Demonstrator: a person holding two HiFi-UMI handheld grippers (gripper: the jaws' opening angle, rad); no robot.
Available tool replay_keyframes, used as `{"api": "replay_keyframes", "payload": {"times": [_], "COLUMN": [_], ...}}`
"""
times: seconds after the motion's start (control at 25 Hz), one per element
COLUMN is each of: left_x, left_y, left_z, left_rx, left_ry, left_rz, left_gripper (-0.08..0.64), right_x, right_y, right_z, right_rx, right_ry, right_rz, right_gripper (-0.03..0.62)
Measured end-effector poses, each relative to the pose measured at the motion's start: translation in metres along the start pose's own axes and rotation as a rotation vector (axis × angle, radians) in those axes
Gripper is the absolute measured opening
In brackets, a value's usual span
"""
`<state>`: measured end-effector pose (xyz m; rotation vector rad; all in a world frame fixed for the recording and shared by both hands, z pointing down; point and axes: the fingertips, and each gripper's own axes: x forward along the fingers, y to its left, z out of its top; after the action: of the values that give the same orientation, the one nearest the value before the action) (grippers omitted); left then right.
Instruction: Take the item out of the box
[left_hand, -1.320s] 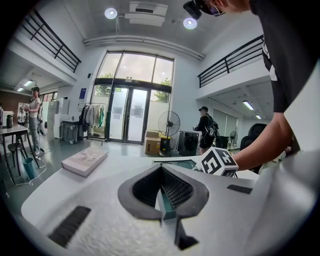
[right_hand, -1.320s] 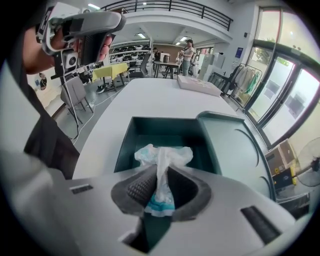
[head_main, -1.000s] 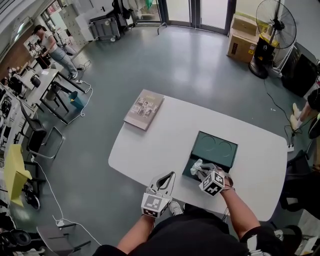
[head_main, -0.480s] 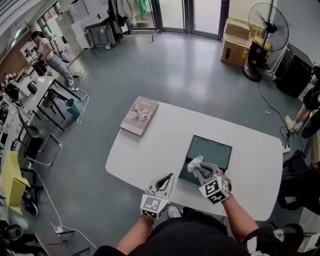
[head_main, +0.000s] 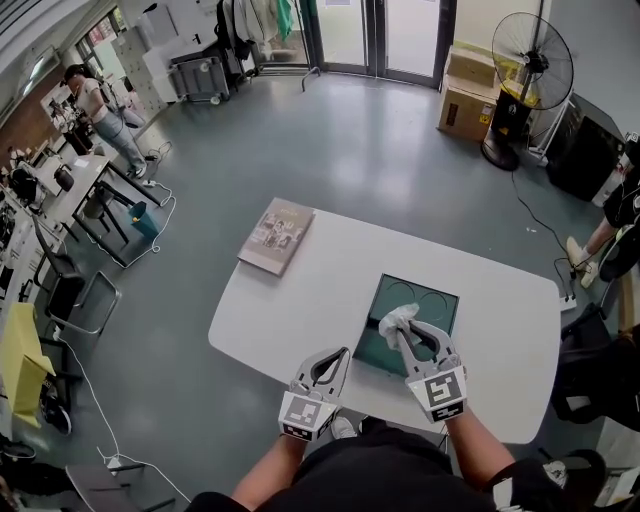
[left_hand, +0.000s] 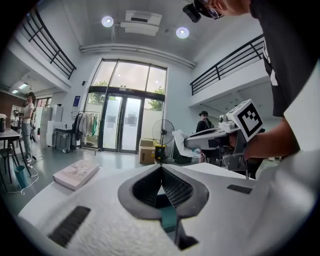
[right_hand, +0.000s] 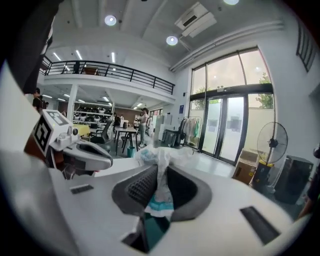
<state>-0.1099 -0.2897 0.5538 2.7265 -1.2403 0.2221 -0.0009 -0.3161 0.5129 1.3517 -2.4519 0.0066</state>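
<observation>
An open dark green box (head_main: 437, 300) lies on the white table (head_main: 300, 300), toward its right side. My right gripper (head_main: 403, 334) hovers above the box's near left corner, shut on a crumpled white wrapped item (head_main: 398, 318). In the right gripper view the item (right_hand: 154, 154) is pinched between the jaws of the right gripper (right_hand: 159, 169) and hangs down with a teal patch. My left gripper (head_main: 343, 353) stands left of the box over the table's near edge, shut and empty; its own view shows the left gripper (left_hand: 161, 168) with its tips meeting.
A flat tan book-like thing (head_main: 275, 235) lies at the table's far left corner. A standing fan (head_main: 528, 55) and cardboard boxes (head_main: 466, 104) are far back right. Desks and chairs (head_main: 70, 200) and a person (head_main: 100, 100) are at the left.
My right gripper has risen from inside the box with the white item and tipped closer to level. The left gripper rose slightly.
</observation>
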Motion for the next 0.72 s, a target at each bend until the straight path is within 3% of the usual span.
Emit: {"api": "replay_keyframes", "payload": {"times": [0.28,0.72], "left_x": [0.001,0.01], "left_y": [-0.004,-0.008], "left_z": [0.013,0.031], "left_rx": [-0.017,0.003], "left_ry": [-0.017,-0.039], "left_rz": [-0.017,-0.029], "left_gripper": [0.012,0.012], "right_x": [-0.031,-0.05], "right_y": [-0.019,-0.046], "right_z": [0.043,0.046], "right_rx": [0.065,0.078], "right_ry": [-0.144,-0.173], "right_rz": [-0.076,-0.153], "right_gripper": [0.067,0.056]}}
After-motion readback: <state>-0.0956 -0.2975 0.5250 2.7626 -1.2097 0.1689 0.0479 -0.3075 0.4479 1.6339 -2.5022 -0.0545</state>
